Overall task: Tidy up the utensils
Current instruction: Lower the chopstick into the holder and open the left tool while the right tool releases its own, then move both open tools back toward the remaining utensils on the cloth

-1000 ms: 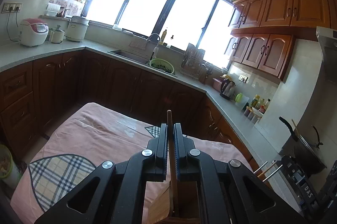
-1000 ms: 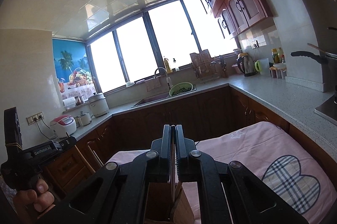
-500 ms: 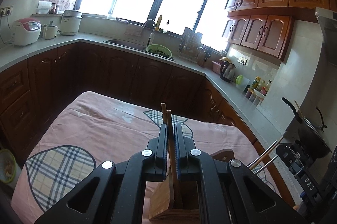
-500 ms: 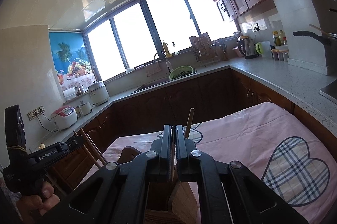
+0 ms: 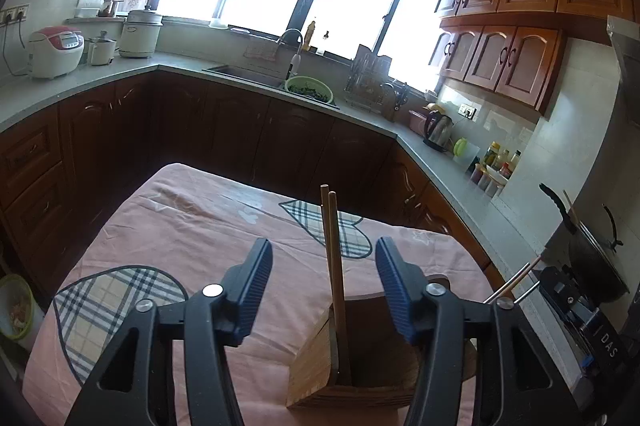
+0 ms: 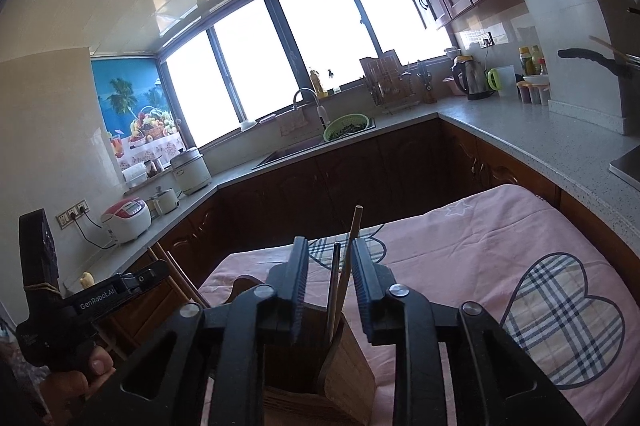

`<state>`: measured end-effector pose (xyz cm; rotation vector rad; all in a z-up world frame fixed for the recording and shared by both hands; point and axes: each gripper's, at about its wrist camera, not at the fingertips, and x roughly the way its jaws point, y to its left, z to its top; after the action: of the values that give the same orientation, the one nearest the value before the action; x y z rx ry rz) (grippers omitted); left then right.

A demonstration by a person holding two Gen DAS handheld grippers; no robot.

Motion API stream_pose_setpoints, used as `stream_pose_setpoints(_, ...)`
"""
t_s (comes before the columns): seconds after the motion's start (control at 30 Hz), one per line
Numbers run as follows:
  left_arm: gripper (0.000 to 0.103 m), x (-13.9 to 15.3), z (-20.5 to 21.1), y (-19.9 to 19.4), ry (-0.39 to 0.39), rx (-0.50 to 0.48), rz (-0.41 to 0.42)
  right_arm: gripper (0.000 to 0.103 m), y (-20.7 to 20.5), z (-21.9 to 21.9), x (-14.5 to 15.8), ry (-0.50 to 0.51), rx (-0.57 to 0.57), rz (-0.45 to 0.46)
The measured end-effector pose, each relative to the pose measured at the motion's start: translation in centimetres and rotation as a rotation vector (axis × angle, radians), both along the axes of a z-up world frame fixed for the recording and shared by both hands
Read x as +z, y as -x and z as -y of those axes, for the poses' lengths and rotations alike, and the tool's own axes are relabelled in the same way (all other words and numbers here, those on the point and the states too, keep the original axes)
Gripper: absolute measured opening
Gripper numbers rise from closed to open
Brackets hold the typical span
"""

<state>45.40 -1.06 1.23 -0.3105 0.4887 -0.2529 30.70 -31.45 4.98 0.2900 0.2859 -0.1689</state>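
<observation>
Both tools have just let go: the left tool (image 5: 324,290) has its jaws spread wide, having just opened, with the wooden chopsticks (image 5: 334,266) standing free between them, touching neither pad. The right tool (image 6: 330,286) is likewise parted around its chopsticks (image 6: 344,266). All stand upright in the wooden holder (image 5: 320,366) on the pink-clothed tabletop (image 5: 192,226).

A table (image 5: 132,226) covered by a pink cloth (image 5: 208,226) with plaid heart patches carried the things. Directly on the cloth stood a wooden utensil holder (image 5: 320,366), near the table's front edge, with chopsticks (image 5: 334,266) standing upright inside it.
</observation>
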Motion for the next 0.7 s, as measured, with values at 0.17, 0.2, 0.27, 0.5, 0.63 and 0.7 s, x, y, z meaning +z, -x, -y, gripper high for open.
stream_pose_setpoints(0.17,0.083,0.6,-0.7,1.8,-0.023,0.016,-0.003,0.066,1.4,0.0,0.6,-0.01,0.001,0.019)
stream_pose_setpoints(0.2,0.084,0.7,-0.8,2.3,-0.037,0.018,-0.003,0.073,1.7,0.0,0.7,-0.015,0.004,0.02)
stream_pose_setpoints(0.27,0.086,1.0,-0.8,3.6,-0.07,0.02,-0.002,0.079,2.4,-0.2,0.8,-0.018,0.006,0.022)
stream_pose_setpoints(0.5,0.088,1.1,-0.5,8.8,-0.214,0.001,-0.031,0.085,5.6,-1.0,0.6,0.012,0.021,-0.002)
stream_pose_setpoints(0.63,0.09,0.8,-0.6,11.4,-0.228,-0.017,-0.087,0.085,7.7,-1.5,0.2,0.029,0.019,-0.031)
stream_pose_setpoints(0.7,0.09,0.9,-0.8,12.5,-0.229,-0.026,-0.109,0.085,8.6,-1.7,0.0,0.032,0.015,-0.042)
